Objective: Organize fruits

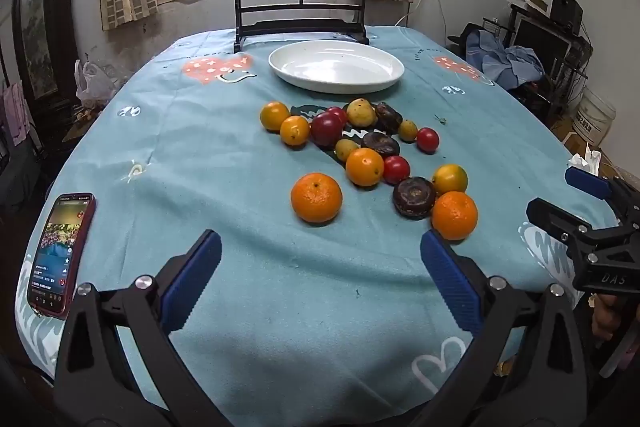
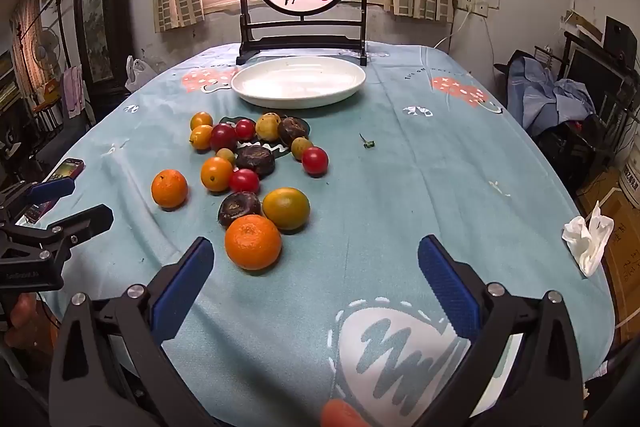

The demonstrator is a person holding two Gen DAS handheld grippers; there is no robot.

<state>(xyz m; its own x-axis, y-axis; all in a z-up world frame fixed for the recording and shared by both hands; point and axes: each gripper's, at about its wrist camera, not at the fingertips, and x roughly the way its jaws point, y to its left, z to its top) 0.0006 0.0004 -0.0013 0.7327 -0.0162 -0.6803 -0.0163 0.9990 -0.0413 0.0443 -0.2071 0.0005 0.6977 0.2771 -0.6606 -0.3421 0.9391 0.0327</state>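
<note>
An orange blur at the right wrist view's bottom edge is cut off — unidentifiable. Left gripper (image 1: 320, 263) and right gripper (image 2: 316, 267) tilt downward over the near tablecloth (image 1: 224, 155), jaws spread wide, grasping nothing. Beyond lie two tangerines (image 1: 316, 197), three dark wrinkled fruits (image 1: 414, 197) — the white plate (image 1: 336, 66) farthest, empty.

The right gripper (image 2: 316, 263) hangs over the blue tablecloth (image 2: 420, 187) with its jaws spread wide and nothing between them. Just beyond its left finger sits an orange (image 2: 253, 242), touching a dark brown fruit (image 2: 239, 207) at 11 o'clock and a greenish citrus (image 2: 286, 208) at 1 o'clock. The white plate (image 2: 299, 81) lies empty at 12 o'clock. The left gripper (image 2: 70, 203) shows at 9 o'clock.
</note>
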